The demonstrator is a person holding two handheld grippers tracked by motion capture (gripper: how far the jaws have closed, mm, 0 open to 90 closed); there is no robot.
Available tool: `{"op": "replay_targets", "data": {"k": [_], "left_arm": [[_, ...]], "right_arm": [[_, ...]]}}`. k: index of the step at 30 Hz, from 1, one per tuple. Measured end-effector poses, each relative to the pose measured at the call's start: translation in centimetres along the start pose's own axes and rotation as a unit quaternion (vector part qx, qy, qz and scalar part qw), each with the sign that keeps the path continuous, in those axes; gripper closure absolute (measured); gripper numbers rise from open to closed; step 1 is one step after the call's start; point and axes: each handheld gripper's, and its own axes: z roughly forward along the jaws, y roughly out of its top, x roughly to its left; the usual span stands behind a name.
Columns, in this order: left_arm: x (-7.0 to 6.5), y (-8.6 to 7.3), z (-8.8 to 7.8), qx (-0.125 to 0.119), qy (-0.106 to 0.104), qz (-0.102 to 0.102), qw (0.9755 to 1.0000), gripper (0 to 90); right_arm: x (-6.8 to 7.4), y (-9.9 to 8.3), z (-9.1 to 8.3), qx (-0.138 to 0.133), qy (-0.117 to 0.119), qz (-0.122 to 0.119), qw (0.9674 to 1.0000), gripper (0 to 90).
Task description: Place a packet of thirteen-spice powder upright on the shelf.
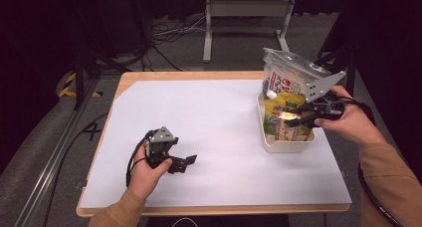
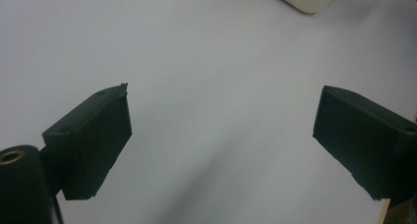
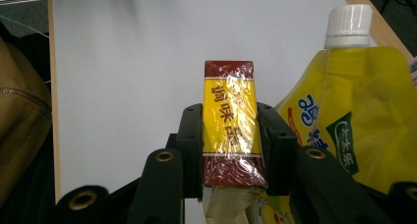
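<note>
Step in hand: the right gripper point(image 3: 229, 135) lifts a shrink-wrapped seasoning box point(image 3: 229, 121) out of the cream bin point(image 1: 288, 143) at the right of the white table point(image 1: 209, 132), as it looks from here.
Right gripper: clenched on the box, one black jaw flat on each narrow side, about midway up its height.
Left gripper: the left gripper point(image 1: 185, 162) is released, jaws spread wide over bare white table at the near left, nothing between them.
Doing it well: my read is that the pull should go straight along the box's length, so that it slides clear of the yellow spouted pouch point(image 3: 344, 116) leaning just beside it; a sideways drag would likely tip that pouch or shift the bin.
Grip advice: the wrap looks slick and crinkled, so firm, even pressure seems wise; a squeeze only at the tips could let the box pivot.
Where the box is: at the near end of the bin, at the right of the table, touching or almost touching the pouch.
How the box looks: tall and narrow, yellow face with dark red bands at both ends, red printed characters down the middle, glossy clear film catching light.
Also in the bin: a clear printed bag point(image 1: 286, 70) standing at the far end.
</note>
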Motion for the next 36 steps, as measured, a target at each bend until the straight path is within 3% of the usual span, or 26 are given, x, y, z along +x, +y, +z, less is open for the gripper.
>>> {"op": "replay_targets", "data": {"k": [15, 36], "left_arm": [[0.01, -0.09, 0.16, 0.003, -0.005, -0.007, 1.0000, 8.1], [0.00, -0.17, 0.30, 0.004, -0.006, -0.011, 0.9999, 8.2]], "right_arm": [[0.16, -0.01, 0.45, 0.018, 0.008, -0.001, 0.9998, 67.6], [-0.12, 0.28, 0.50, 0.026, 0.042, -0.024, 0.9985, 67.7]]}}
